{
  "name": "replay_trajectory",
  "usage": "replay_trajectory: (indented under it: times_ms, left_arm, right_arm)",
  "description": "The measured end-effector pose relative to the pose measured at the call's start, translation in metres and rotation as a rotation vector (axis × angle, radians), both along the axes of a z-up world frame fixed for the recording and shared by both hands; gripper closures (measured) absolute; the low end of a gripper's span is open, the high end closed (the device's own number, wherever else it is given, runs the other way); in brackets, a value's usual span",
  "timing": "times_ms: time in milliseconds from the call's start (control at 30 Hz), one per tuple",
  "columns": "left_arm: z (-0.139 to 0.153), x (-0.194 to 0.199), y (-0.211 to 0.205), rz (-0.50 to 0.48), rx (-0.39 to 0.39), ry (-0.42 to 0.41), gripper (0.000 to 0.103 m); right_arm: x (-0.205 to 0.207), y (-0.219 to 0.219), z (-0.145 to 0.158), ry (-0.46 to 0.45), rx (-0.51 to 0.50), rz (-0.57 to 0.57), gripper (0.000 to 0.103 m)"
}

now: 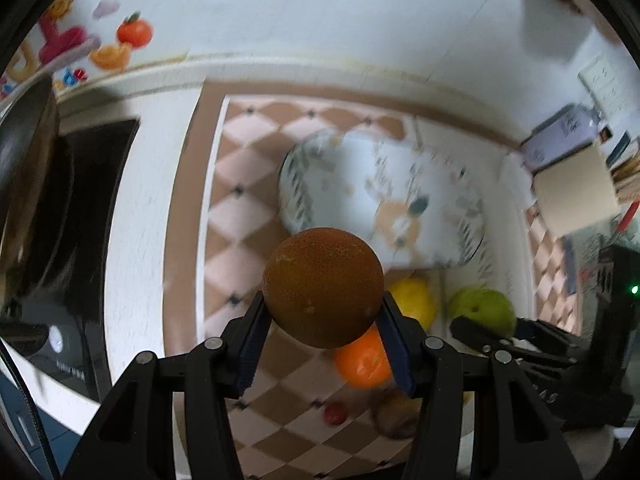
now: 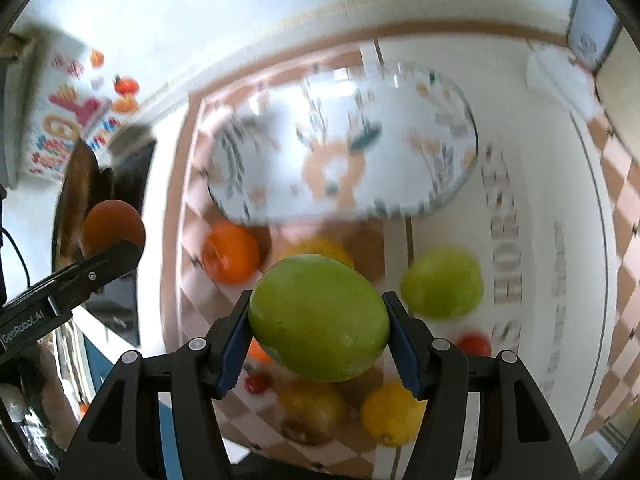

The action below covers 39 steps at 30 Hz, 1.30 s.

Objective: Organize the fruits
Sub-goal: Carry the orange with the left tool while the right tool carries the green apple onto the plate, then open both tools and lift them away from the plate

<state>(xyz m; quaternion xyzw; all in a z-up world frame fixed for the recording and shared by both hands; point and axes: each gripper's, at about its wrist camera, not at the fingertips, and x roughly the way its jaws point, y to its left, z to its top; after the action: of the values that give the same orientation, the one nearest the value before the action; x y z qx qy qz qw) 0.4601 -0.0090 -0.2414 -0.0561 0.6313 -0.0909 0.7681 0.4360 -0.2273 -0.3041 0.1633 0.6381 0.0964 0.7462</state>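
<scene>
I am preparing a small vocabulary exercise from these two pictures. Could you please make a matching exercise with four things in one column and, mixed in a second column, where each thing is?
Things:
1. dark orange
2. large green fruit
3. patterned plate
4. small red fruit

Places:
A. empty, on the checkered tablecloth
B. gripped in the right gripper
C. lying loose on the cloth, below the grippers
D. gripped in the left gripper

Pairs: 1-D, 2-B, 3-A, 4-C
</scene>
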Motion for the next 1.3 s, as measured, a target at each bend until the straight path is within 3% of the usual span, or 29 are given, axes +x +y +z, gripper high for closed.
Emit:
replay_trajectory:
  times_ms: [167, 367, 500, 700, 1067, 1100, 1200, 1267, 1300]
  left_arm:
    - [-0.016, 0.064, -0.018, -0.030, -0.027, 0.042, 0.052]
    - [-0.076, 0.130, -0.033, -0.029, -0.051, 0.211, 0.052]
    - [-0.103, 0.156, -0.044, -0.024, -0.083, 0.298, 0.052]
    - [-0.111, 0.167, -0.057, -0.036, -0.099, 0.346, 0.054]
    - [-0.115, 0.171, -0.066, -0.037, -0.059, 0.343, 0.052]
    - [-0.113, 0.171, -0.066, -0.036, -0.046, 0.338, 0.052]
    - [-0.099, 0.166, -0.065, -0.036, 0.013, 0.275, 0.052]
    - [-0.091, 0.162, -0.060, -0.036, 0.052, 0.242, 0.047]
    - [-0.086, 0.158, -0.059, -0.039, 0.071, 0.223, 0.038]
  right_arm:
    - [0.058, 0.001, 0.007, -0.033, -0.009, -0.022, 0.038]
    - [0.125, 0.002, -0.033, 0.023, -0.064, 0.008, 0.038]
    - [0.151, 0.002, -0.055, 0.072, -0.084, 0.042, 0.038]
    - [0.176, -0.001, -0.071, 0.111, -0.124, 0.095, 0.038]
    - [0.194, -0.002, -0.090, 0.173, -0.148, 0.122, 0.038]
    - [0.193, -0.004, -0.090, 0.179, -0.138, 0.114, 0.034]
    - [0.190, -0.009, -0.081, 0.171, -0.162, 0.088, 0.009]
    - [0.183, -0.014, -0.073, 0.169, -0.170, 0.067, 0.005]
    - [0.180, -0.015, -0.071, 0.171, -0.177, 0.058, 0.005]
